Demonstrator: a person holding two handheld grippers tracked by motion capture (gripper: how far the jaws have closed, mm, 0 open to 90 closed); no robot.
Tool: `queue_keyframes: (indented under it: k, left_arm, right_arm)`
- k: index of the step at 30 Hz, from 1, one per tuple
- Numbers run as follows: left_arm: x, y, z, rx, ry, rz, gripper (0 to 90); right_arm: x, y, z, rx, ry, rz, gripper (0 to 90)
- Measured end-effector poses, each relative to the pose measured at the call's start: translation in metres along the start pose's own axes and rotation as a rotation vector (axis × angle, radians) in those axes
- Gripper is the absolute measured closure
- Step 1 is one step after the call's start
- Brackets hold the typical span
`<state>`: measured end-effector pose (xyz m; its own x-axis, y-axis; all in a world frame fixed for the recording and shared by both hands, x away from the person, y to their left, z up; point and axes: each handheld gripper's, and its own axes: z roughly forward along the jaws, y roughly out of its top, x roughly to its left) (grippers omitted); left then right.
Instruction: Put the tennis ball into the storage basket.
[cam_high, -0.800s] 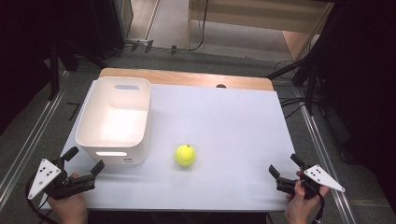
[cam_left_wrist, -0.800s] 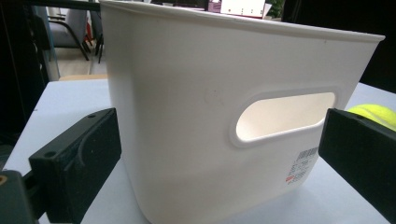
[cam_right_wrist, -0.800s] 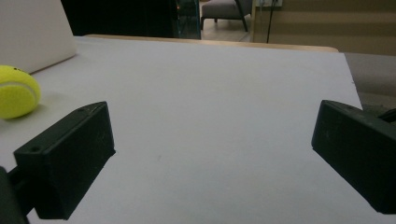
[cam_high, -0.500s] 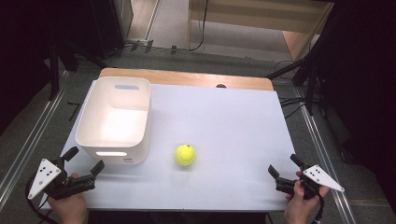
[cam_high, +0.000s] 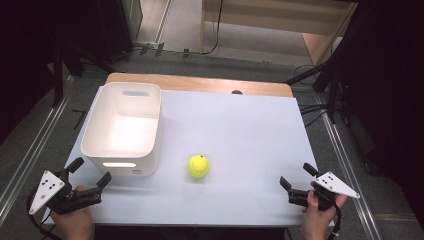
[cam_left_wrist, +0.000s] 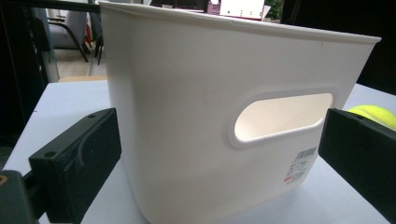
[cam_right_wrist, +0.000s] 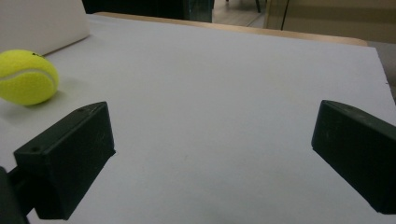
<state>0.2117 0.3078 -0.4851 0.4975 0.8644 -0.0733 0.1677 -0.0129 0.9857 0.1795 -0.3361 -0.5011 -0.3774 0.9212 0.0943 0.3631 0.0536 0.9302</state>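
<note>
A yellow tennis ball (cam_high: 198, 166) lies on the white table (cam_high: 240, 135), just right of a white plastic bin (cam_high: 123, 128) with handle cut-outs. My left gripper (cam_high: 90, 172) is held open at the table's front left corner, facing the bin's near wall (cam_left_wrist: 224, 121), nothing between its jaws; the ball (cam_left_wrist: 373, 114) peeks past the right jaw. My right gripper (cam_high: 297, 176) stands open at the front right, over bare table, with the ball (cam_right_wrist: 27, 77) off to its left and the bin's corner (cam_right_wrist: 42, 21) beyond.
The table's wooden far edge (cam_high: 200, 82) runs behind the bin. Dark stands and cables (cam_high: 325, 85) flank the table on the floor. Open tabletop stretches between the ball and my right gripper.
</note>
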Motion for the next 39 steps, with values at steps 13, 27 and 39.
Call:
queue_keyframes:
  k: [13,27,39]
  left_arm:
    - [-0.001,0.000,0.001,0.011,0.001,0.014,0.0]
    - [-0.001,0.000,0.001,0.011,-0.001,0.010,0.0]
    - [-0.001,0.000,0.001,0.014,-0.002,0.014,0.0]
  right_arm:
    - [0.009,0.023,0.010,0.036,0.059,-0.055,0.0]
    - [0.029,0.044,0.033,0.075,0.125,-0.101,0.0]
    - [0.039,0.057,0.050,0.097,0.170,-0.131,0.0]
